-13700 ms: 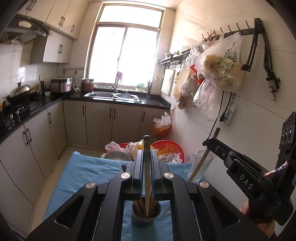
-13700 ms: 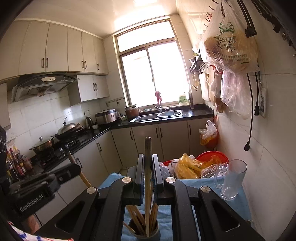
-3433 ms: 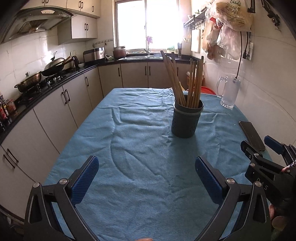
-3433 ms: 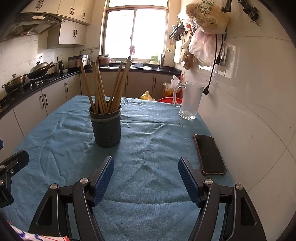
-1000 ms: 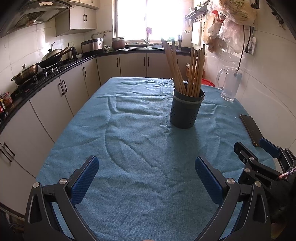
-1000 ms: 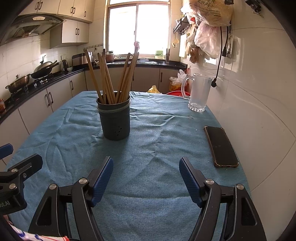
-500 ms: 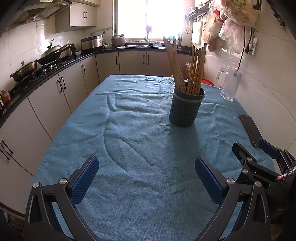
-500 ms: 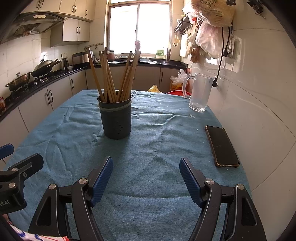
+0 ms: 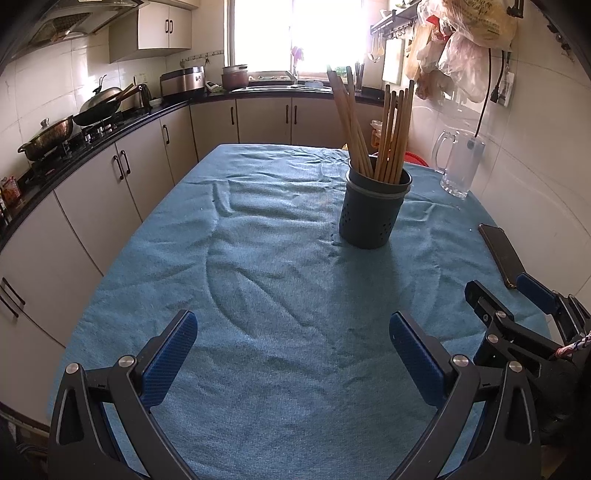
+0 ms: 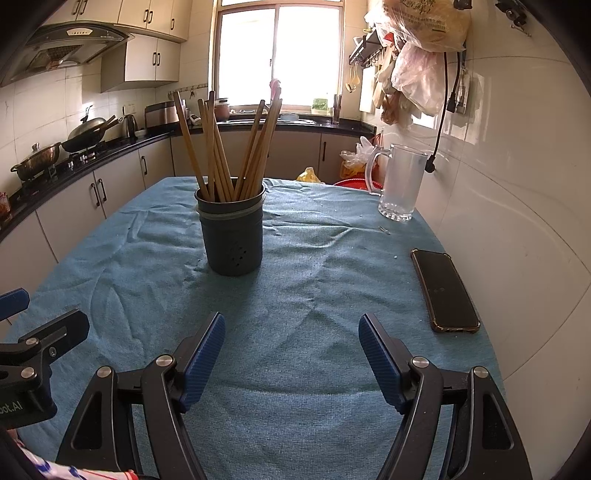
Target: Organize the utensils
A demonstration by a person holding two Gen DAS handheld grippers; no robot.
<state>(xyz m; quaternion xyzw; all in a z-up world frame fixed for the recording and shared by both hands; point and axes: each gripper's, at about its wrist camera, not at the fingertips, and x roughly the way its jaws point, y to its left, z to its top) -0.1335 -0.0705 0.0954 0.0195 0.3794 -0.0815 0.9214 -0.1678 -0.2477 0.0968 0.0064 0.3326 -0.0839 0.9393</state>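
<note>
Both tools, the left tool [image 9: 291, 343] and the right tool [image 10: 291, 345], are showing black frames with silver screws and ribbed blue pads [image 10: 204, 356]. White lettering is showing on the left tool's side, and a red, white and blue patterned sleeve [image 10: 70, 472] is peeking in beneath it.

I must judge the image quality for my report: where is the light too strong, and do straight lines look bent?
Left wrist view: the window is blown out white, washing over the chopsticks' tips; cabinets curve from fisheye distortion. Right wrist view: the window is also overexposed, glare shines on the wall tiles, corners are black, and the cup stays sharp.
</note>
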